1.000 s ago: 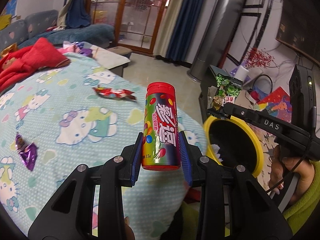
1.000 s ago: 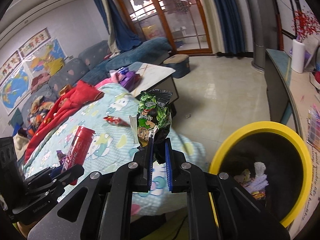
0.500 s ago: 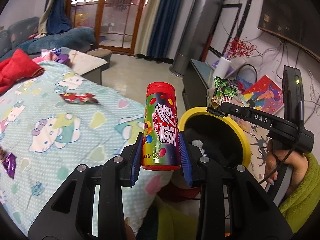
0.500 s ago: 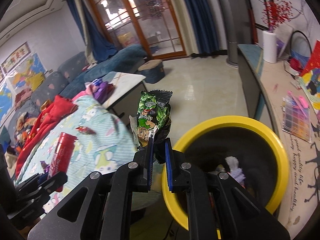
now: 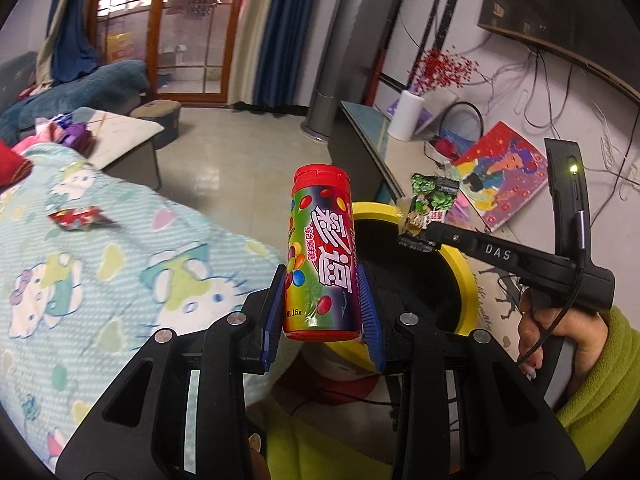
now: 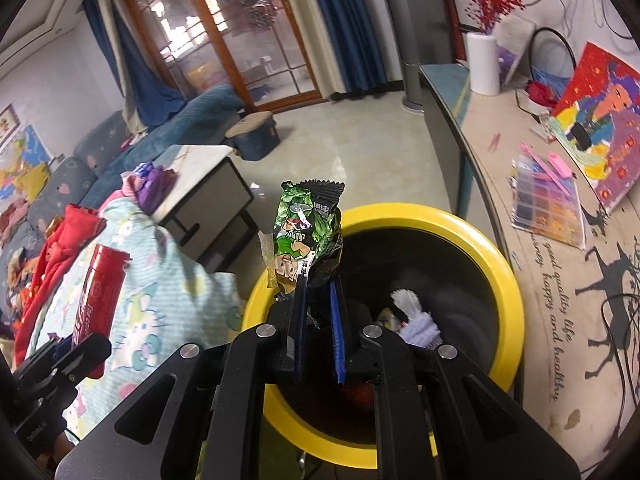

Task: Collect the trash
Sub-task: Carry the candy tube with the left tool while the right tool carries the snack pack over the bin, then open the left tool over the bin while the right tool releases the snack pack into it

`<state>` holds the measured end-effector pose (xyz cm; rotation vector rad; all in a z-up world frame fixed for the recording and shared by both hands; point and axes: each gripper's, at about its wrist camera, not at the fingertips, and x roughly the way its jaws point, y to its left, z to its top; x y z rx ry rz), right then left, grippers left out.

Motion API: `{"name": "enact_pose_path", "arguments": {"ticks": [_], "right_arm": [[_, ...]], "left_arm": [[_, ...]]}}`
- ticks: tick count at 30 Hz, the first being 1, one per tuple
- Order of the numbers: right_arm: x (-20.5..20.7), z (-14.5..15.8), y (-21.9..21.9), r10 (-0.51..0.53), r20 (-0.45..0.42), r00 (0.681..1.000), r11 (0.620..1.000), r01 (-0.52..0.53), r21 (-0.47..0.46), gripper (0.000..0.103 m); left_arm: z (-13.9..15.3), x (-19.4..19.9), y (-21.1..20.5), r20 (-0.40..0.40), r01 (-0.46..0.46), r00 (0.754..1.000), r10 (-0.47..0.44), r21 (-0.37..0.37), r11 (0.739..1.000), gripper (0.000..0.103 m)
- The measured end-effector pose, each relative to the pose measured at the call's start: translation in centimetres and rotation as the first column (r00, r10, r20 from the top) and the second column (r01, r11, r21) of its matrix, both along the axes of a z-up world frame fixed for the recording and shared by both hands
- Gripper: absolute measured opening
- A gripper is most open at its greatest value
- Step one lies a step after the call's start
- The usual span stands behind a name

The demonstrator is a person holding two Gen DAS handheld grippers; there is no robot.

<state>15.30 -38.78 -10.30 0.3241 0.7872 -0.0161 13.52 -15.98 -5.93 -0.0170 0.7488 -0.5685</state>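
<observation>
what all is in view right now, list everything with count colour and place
cylindrical candy tube with red cap: 1, multicolour, upright in left gripper
crinkled green snack wrapper: 1, green and black, in right gripper above the bin
round yellow-rimmed trash bin: 1, yellow rim, black inside, holds white and mixed trash
red foil wrapper: 1, red, on cartoon-cat blanket
cartoon-cat blanket: 1, pale blue
white paper roll: 1, on side counter
left gripper: 1, black, blue pads
right gripper: 1, black, blue pads
</observation>
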Motion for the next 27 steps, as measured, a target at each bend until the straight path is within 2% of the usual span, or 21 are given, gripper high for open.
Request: {"name": "enact_pose_path", "arguments": {"ticks": [13, 19, 23, 24, 26, 27], "right_arm": [[-0.1, -3.5, -3.7, -0.096, -0.131, 0.987, 0.994, 0.101, 0.032, 0.012], [0.0, -4.5, -4.5, -0.119, -0.170, 0.978, 0.990, 0.129, 0.049, 0.014], [0.1, -4.6, -4.8, -0.125, -0.179, 0.976, 0.989, 0.138, 0.057, 0.017], [0.0, -4.5, -4.8, -0.125, -0.174, 0.977, 0.989, 0.137, 0.060, 0.022], [0.0, -4.3, -4.9, -0.124, -0.158, 0.980, 0.988, 0.136, 0.067, 0.030], [0.1, -4.2, -4.9, -0.122, -0.153, 0.981, 0.989, 0.133, 0.068, 0.034]], "left_arm": [[-2.3, 2.1, -5.2, -0.067, 0.113, 0.992, -0.109, 0.044, 0.993, 0.027], [-3.0, 3.3, -6.9, -0.093, 0.140, 0.986, -0.136, 0.041, 0.989, 0.027], [-3.4, 4.4, -6.9, -0.122, 0.139, 0.983, -0.135, 0.023, 0.990, 0.027], [-3.2, 4.6, -6.6, -0.123, 0.126, 0.985, -0.123, 0.017, 0.992, 0.028], [-2.8, 4.6, -6.1, -0.111, 0.103, 0.989, -0.101, 0.016, 0.995, 0.051], [-2.5, 4.7, -5.5, -0.100, 0.087, 0.991, -0.084, 0.018, 0.996, 0.056]]}}
